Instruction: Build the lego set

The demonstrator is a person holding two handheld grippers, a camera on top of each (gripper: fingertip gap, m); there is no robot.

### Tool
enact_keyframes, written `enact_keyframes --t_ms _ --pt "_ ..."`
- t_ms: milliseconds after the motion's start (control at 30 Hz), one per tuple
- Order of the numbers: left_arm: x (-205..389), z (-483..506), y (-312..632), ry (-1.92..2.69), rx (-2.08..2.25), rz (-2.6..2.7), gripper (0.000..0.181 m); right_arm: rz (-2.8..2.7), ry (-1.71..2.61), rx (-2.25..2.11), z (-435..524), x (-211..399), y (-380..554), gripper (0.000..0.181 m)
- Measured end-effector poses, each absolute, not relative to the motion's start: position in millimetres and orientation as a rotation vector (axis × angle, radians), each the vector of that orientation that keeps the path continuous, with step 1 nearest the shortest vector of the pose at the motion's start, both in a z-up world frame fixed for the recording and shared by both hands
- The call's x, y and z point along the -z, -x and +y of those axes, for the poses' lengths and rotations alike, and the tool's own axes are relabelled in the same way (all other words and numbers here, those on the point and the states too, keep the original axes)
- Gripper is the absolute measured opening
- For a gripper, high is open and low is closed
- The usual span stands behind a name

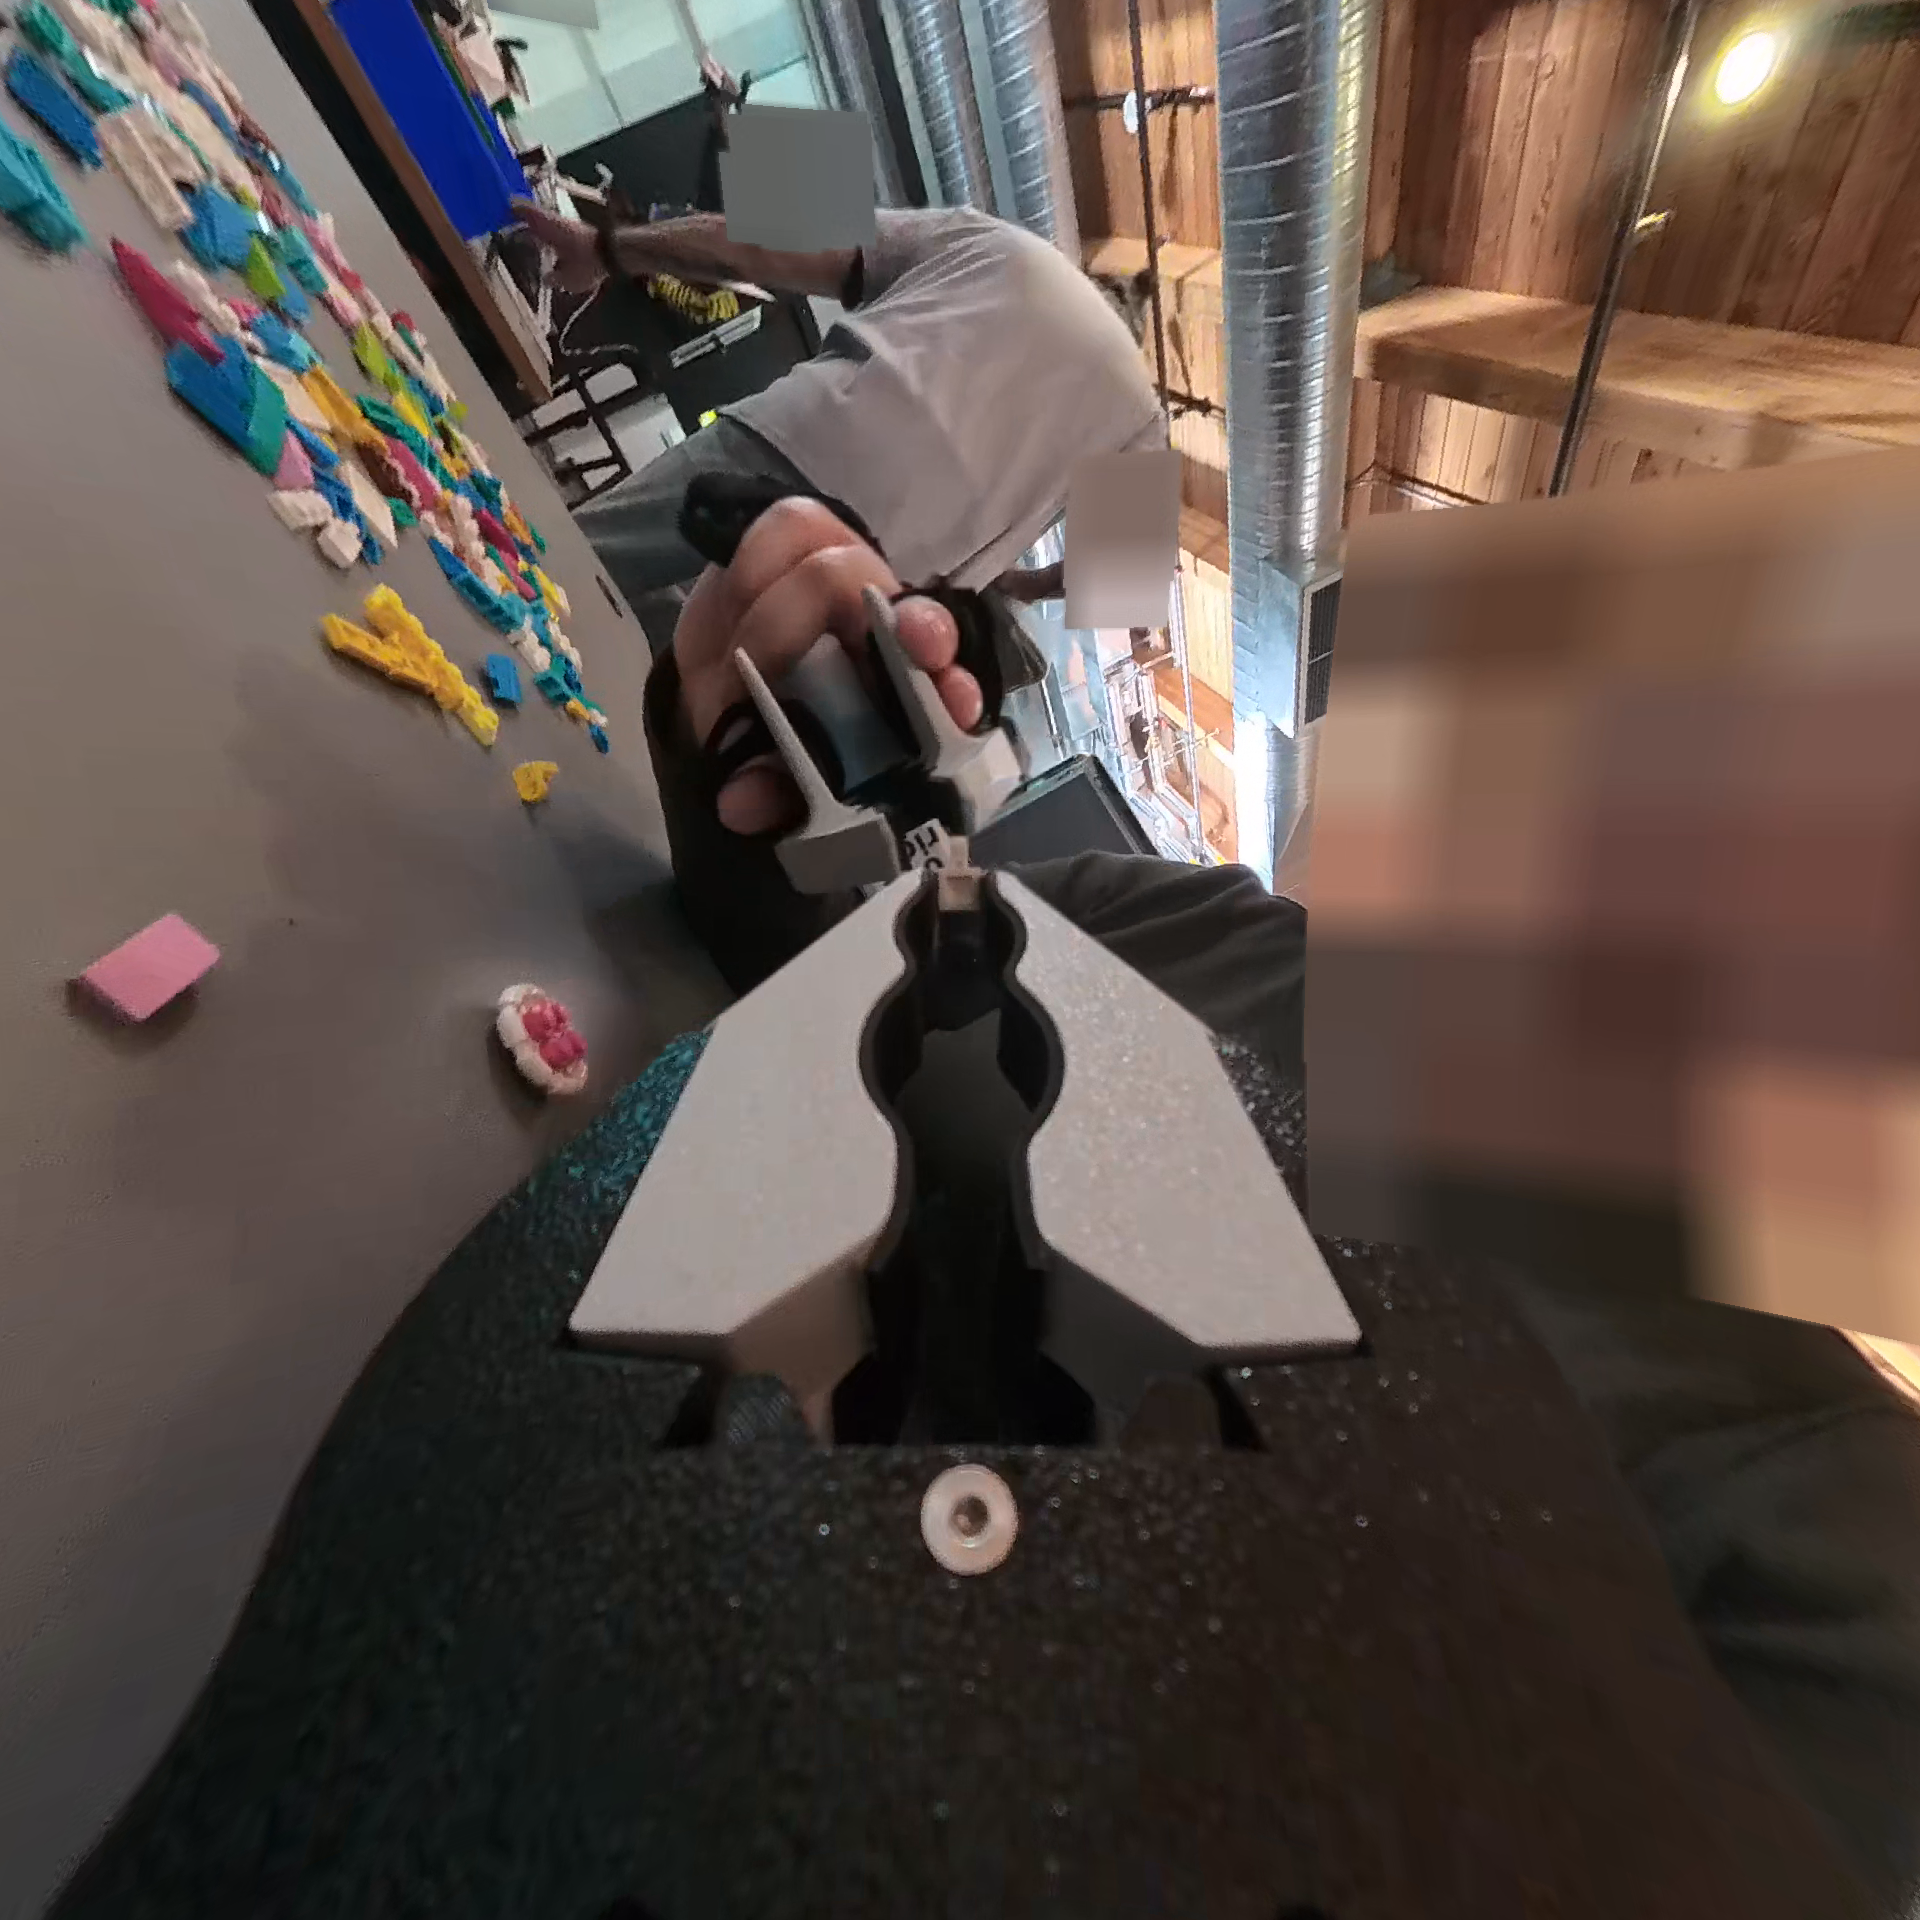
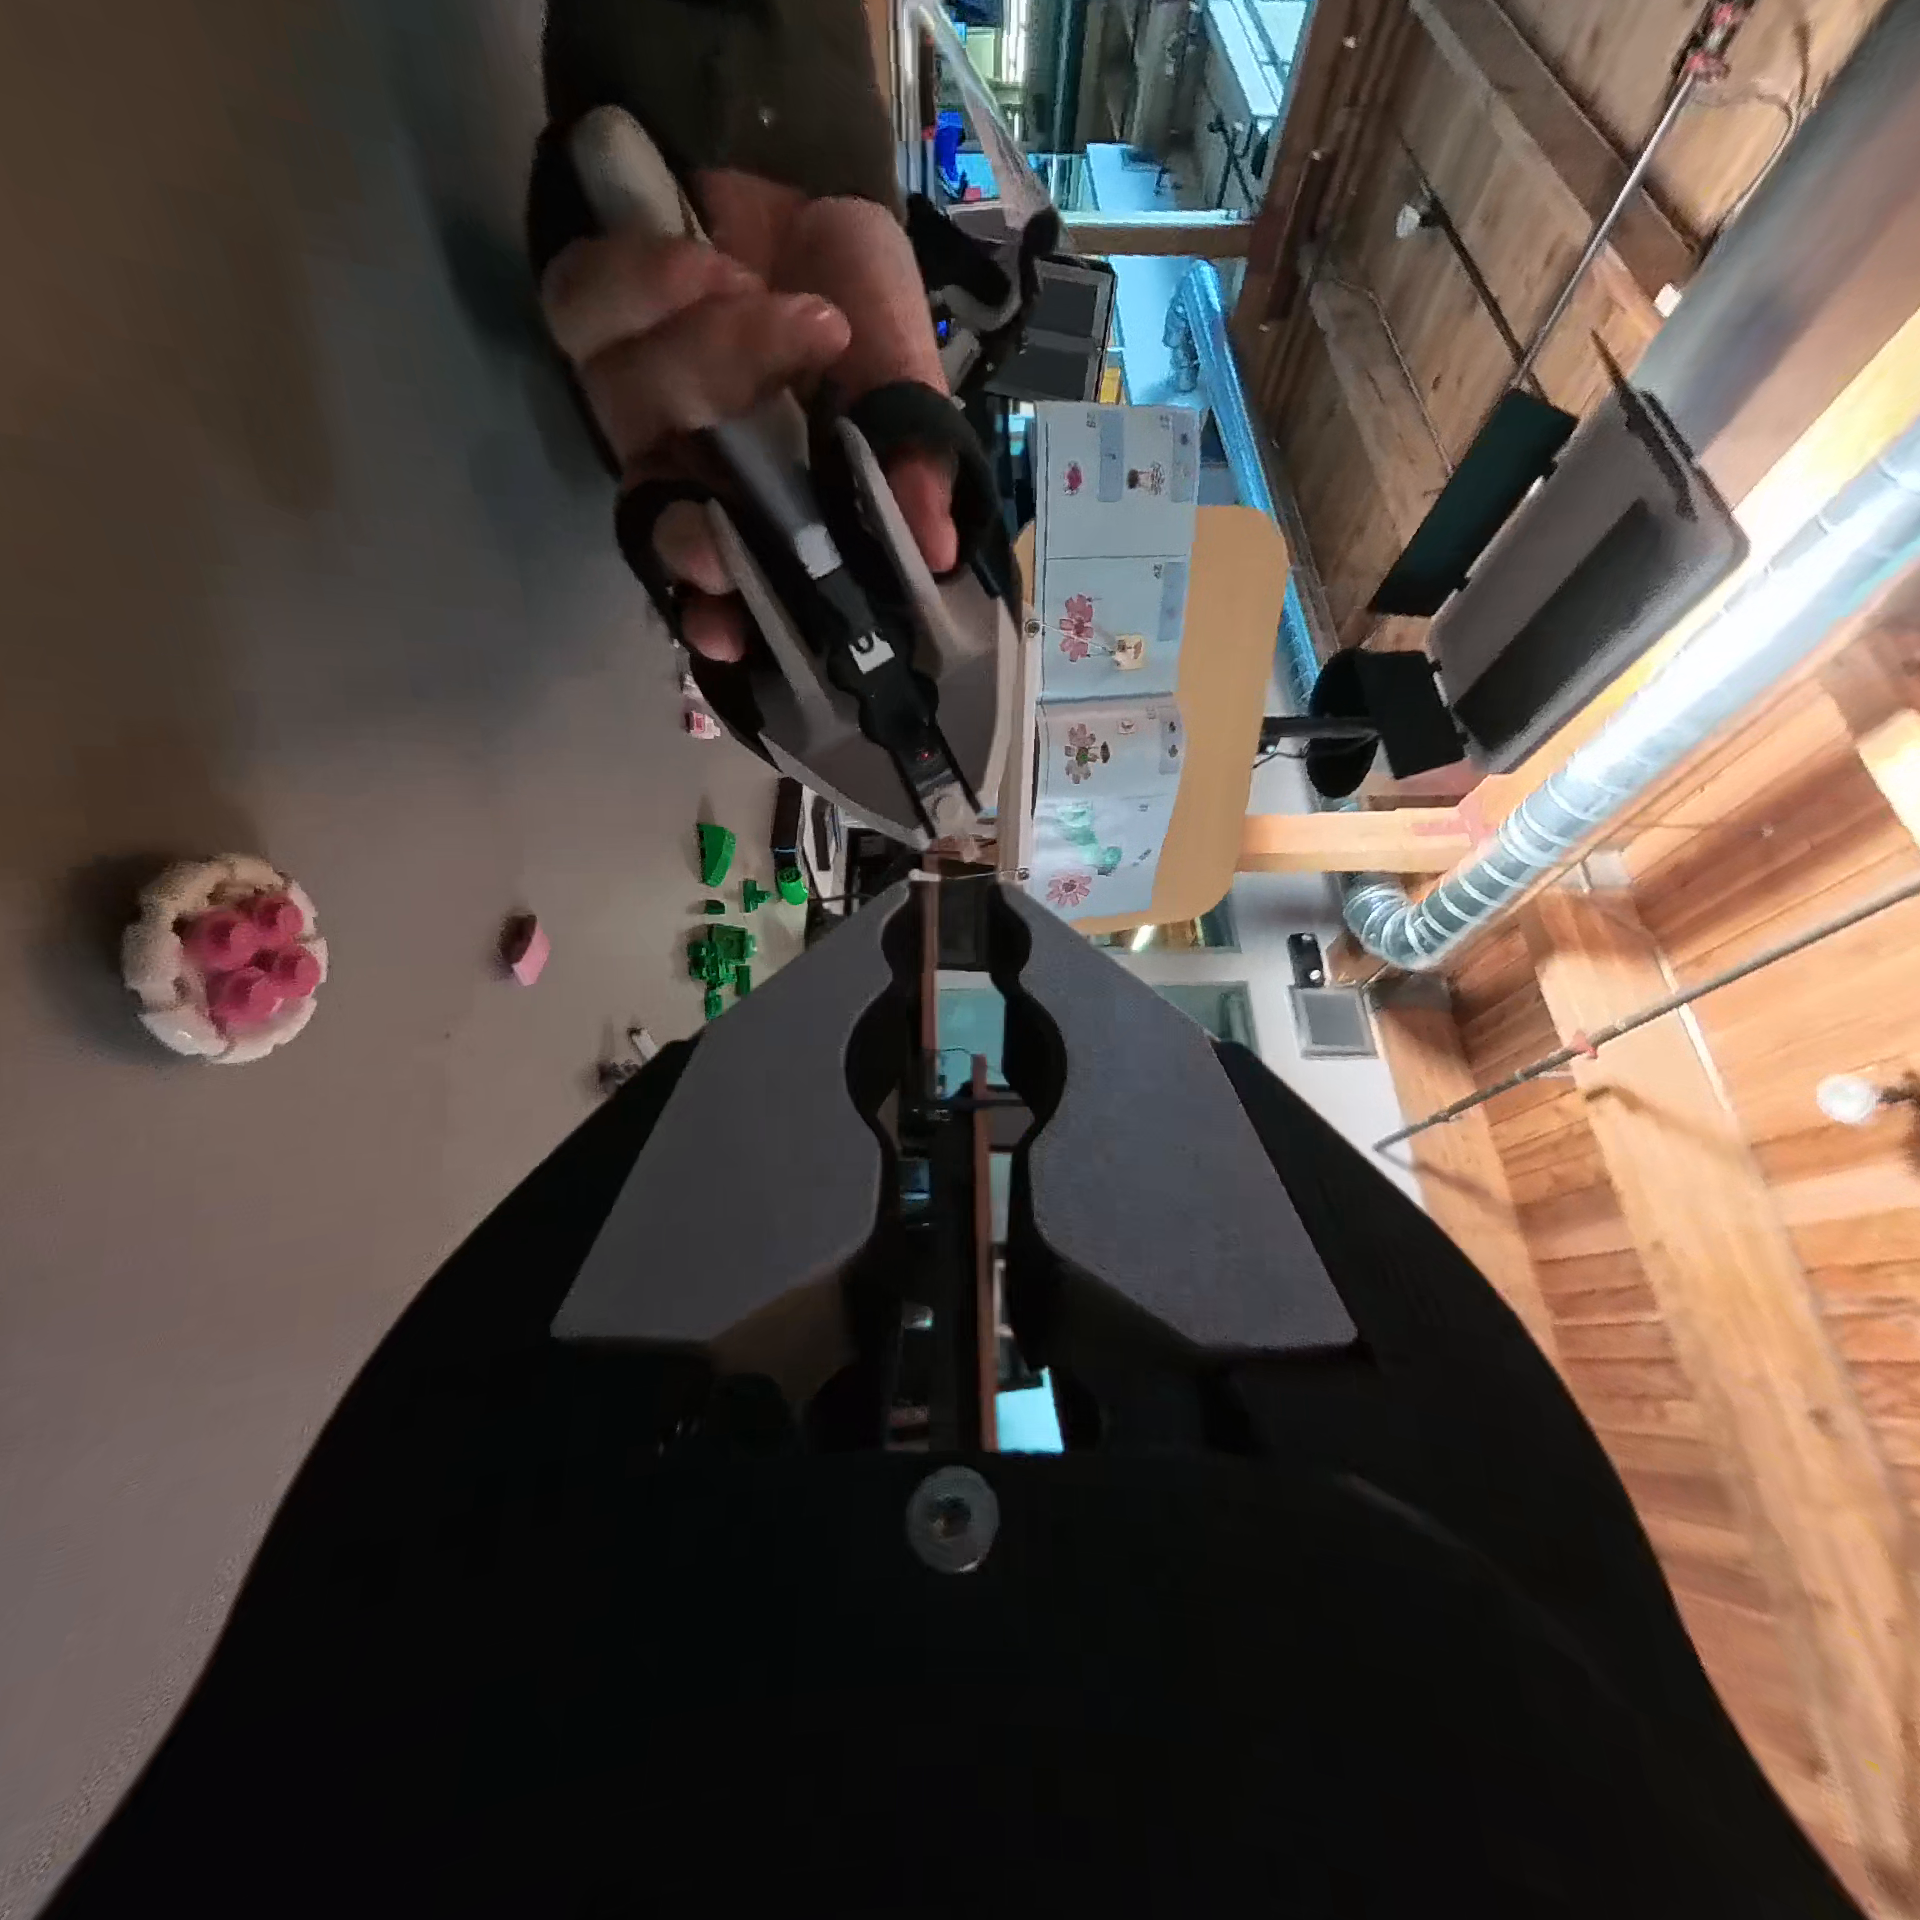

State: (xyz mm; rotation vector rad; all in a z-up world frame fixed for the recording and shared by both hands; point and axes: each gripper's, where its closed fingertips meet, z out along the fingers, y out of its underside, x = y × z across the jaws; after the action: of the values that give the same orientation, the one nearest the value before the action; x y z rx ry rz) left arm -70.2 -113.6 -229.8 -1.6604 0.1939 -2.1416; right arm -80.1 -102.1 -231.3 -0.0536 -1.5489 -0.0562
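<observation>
My left gripper [image 1: 958,885] is shut on a small white lego piece [image 1: 956,889] at its fingertips, held above the grey table [image 1: 208,1299]. My right gripper [image 2: 958,879] is shut on a thin white piece [image 2: 935,878] and meets the left gripper tip to tip. In the left wrist view the right gripper [image 1: 914,847], held in a hand, sits just beyond my tips. In the right wrist view the left gripper [image 2: 951,831] comes in from above. A white flower with a pink centre [image 1: 542,1037] lies on the table, and also shows in the right wrist view [image 2: 223,958].
A pink flat tile [image 1: 145,966] lies near the flower. Several loose coloured bricks [image 1: 312,364] and yellow pieces [image 1: 416,655] spread along the table. Green pieces [image 2: 727,935] lie farther off. An instruction booklet [image 2: 1112,644] stands open. A person in a white shirt [image 1: 956,395] works behind.
</observation>
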Motion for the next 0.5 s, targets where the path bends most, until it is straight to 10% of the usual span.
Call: enact_keyframes --t_ms 33,500 --pt "232.4 -113.6 69.2 1.677 2.14 0.193 0.006 -1.543 0.033 0.071 -103.9 231.5 80.4 0.01" --pt "238.9 -104.6 69.9 1.704 2.092 0.13 0.008 -1.657 0.142 0.052 -100.3 240.1 82.9 0.001"
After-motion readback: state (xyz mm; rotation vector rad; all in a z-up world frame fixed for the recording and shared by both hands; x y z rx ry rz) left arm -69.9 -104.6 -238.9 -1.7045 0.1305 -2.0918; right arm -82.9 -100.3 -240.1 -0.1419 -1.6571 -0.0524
